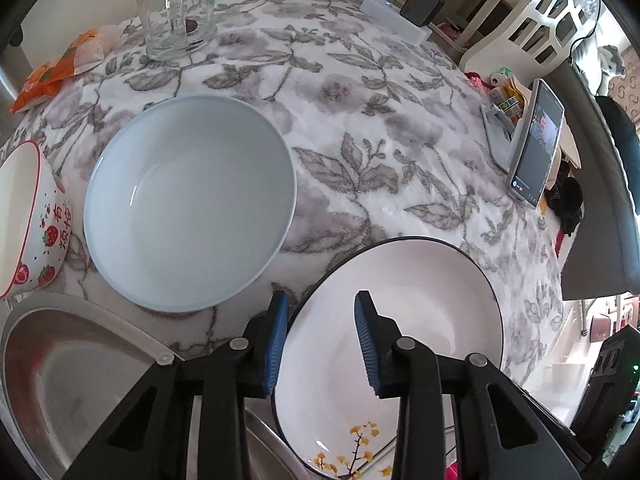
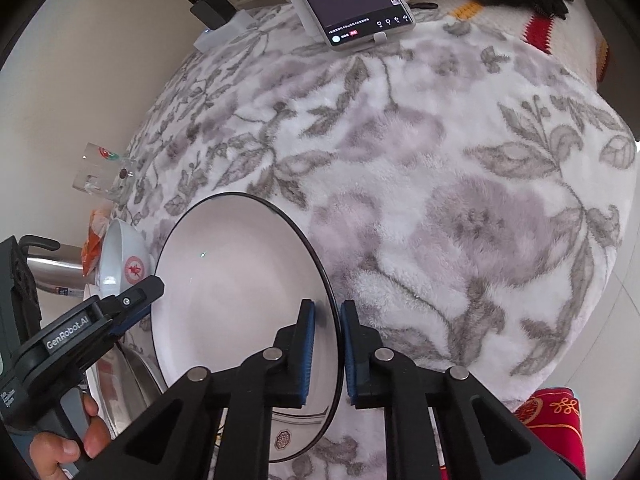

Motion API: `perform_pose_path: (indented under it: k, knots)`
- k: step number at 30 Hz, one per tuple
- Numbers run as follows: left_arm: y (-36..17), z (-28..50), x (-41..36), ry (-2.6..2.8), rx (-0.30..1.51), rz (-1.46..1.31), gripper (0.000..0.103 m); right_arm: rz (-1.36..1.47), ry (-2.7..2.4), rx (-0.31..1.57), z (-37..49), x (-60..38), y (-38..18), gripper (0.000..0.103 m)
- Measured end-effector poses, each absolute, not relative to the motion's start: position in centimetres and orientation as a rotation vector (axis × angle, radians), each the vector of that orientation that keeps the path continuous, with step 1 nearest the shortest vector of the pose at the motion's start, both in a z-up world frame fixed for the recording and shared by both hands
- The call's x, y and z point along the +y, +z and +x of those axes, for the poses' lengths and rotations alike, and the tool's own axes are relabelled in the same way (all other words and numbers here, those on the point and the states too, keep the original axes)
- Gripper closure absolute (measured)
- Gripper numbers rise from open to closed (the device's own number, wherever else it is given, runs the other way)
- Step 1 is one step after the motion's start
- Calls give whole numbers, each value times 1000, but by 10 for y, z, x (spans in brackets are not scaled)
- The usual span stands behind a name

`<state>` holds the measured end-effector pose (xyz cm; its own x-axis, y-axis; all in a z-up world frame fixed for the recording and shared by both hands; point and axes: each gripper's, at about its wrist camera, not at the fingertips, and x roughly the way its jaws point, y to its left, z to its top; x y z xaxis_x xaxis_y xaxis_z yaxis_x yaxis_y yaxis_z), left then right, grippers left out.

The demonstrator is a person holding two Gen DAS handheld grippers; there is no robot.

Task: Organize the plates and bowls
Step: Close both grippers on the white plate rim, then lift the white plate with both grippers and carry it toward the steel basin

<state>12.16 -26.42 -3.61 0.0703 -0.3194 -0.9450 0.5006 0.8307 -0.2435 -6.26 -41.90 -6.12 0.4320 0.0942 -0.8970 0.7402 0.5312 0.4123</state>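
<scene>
Two grippers work the white black-rimmed ceramic plate (image 2: 240,300) at lower centre: the right gripper (image 2: 328,352) pinches its rim, the left gripper (image 1: 322,340) stands open above it; lift level, clearing the pale blue bowl (image 1: 190,204), strawberry-printed bowl (image 1: 32,220) and steel pot (image 1: 60,380) at left.

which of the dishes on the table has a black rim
The white plate with the thin black rim and yellow flowers, held at its edge by the right gripper. The pale blue bowl is plain; the strawberry bowl is red-rimmed.
</scene>
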Motion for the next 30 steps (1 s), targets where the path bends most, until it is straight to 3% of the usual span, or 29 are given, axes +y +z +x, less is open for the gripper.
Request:
perform_pose_path:
  k: [7, 8, 13, 30]
  knots:
    - [-44, 123, -267, -575, 1371, 198, 69, 949, -486, 1066, -63, -419, -61, 89]
    - [-44, 123, -267, -578, 1369, 194, 75, 947, -486, 1066, -63, -419, -61, 89]
    - [-44, 123, -267, -590, 1364, 189, 78, 952, -487, 1061, -63, -420, -60, 90]
    - [-37, 124, -256, -648, 1388, 40, 78, 974, -512, 1017, -71, -429, -54, 90]
